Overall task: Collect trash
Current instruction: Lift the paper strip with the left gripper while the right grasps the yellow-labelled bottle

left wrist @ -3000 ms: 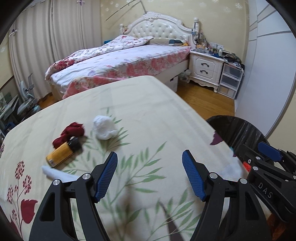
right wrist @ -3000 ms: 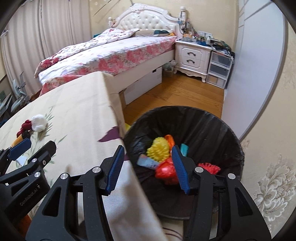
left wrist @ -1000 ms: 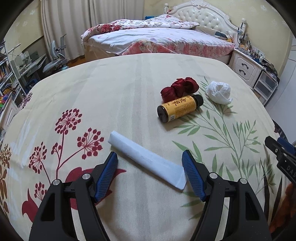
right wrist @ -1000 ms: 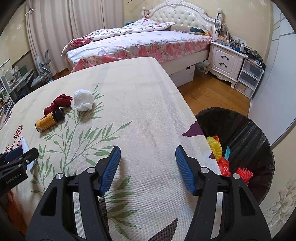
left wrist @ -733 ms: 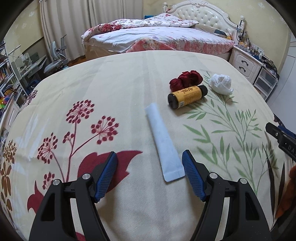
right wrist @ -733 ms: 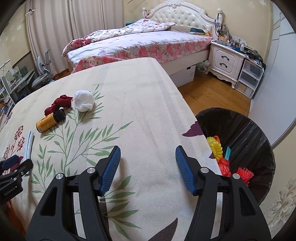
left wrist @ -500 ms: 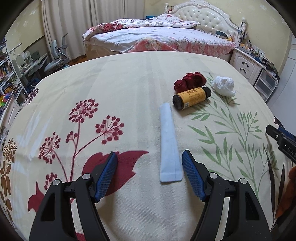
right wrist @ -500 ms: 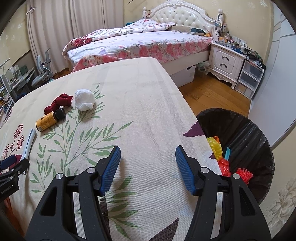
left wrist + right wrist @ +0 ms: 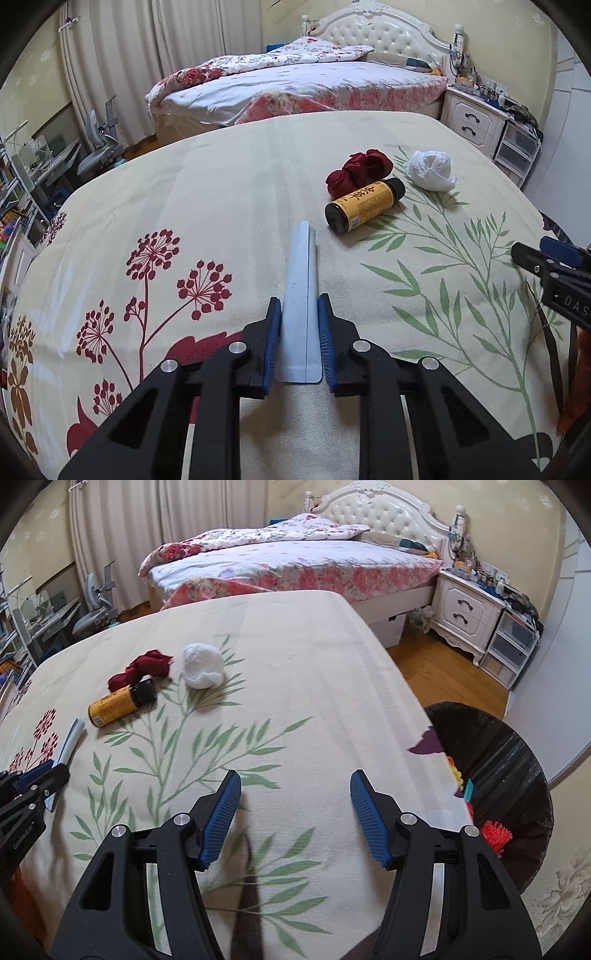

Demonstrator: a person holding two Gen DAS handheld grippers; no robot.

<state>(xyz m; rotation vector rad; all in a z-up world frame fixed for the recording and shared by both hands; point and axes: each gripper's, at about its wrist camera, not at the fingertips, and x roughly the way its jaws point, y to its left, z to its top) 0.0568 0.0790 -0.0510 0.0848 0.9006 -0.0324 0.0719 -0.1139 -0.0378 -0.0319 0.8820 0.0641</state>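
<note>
Left wrist view: the left tool [image 9: 300, 332] is clamped on a pale blue packet [image 9: 301, 295] lying on the bench [image 9: 229, 192]; a yellow bottle [image 9: 364, 205] lies at 1 o'clock.

Right wrist view: the right tool [image 9: 295, 812] gapes wide, holding nothing; the black bin [image 9: 513, 760] stands at 3 o'clock.

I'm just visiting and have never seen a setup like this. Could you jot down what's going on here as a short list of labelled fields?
Surface: floral tablecloth
Left gripper: shut on the pale blue flat packet
Right gripper: open, holding nothing, over the cloth
Left on the cloth: yellow bottle lying on its side, red fabric wad, white crumpled wad
Bin: black-lined trash bin beside the table edge, colourful items already inside
</note>
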